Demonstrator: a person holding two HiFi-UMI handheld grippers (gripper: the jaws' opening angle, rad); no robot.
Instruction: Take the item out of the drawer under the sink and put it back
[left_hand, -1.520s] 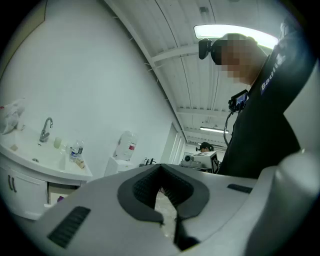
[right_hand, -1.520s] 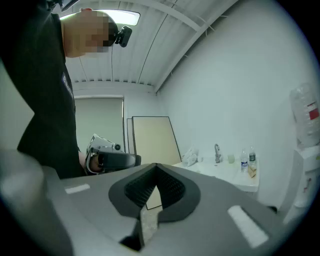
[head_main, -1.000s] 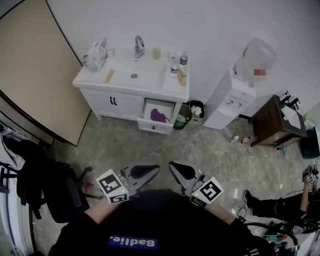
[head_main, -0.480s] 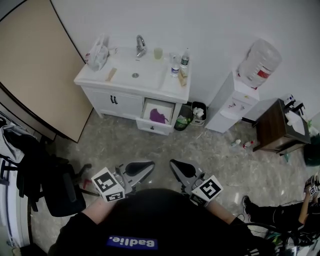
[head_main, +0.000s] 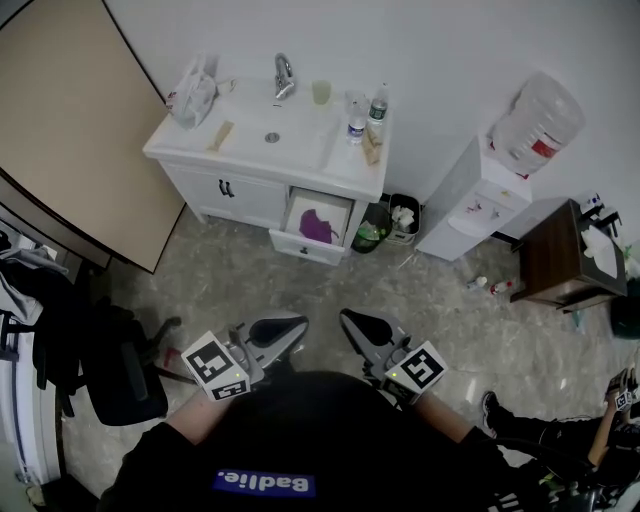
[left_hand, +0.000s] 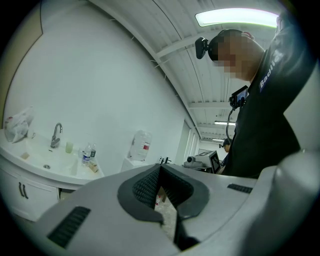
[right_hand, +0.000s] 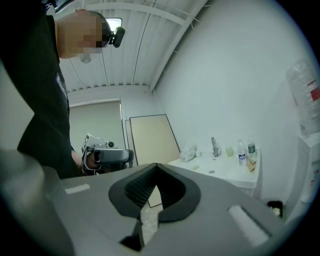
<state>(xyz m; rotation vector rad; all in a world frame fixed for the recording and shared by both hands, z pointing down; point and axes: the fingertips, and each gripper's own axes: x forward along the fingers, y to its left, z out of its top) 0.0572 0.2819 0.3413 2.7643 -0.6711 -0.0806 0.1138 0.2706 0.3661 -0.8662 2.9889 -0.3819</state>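
Two tongs: left tongs (head_main: 278, 331) and right tongs (head_main: 366, 328), both clenched and empty, held level by the chest.
drawer (head_main: 313, 226): white box, pulled open under the sink (head_main: 272, 137), 12 o'clock.
item (head_main: 318, 223): purple, soft-looking, inside the drawer; head view only.
pads (left_hand: 146, 188): dark, ribbed, tips meeting.

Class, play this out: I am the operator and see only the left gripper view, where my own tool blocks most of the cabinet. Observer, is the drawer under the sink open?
Observer: Yes. In the head view the drawer under the sink stands pulled out.
Operator: Anything in it?
Observer: A purple item lies inside.
Operator: And the right tool?
Observer: The right gripper view shows the right tool shut, with nothing between its jaws.
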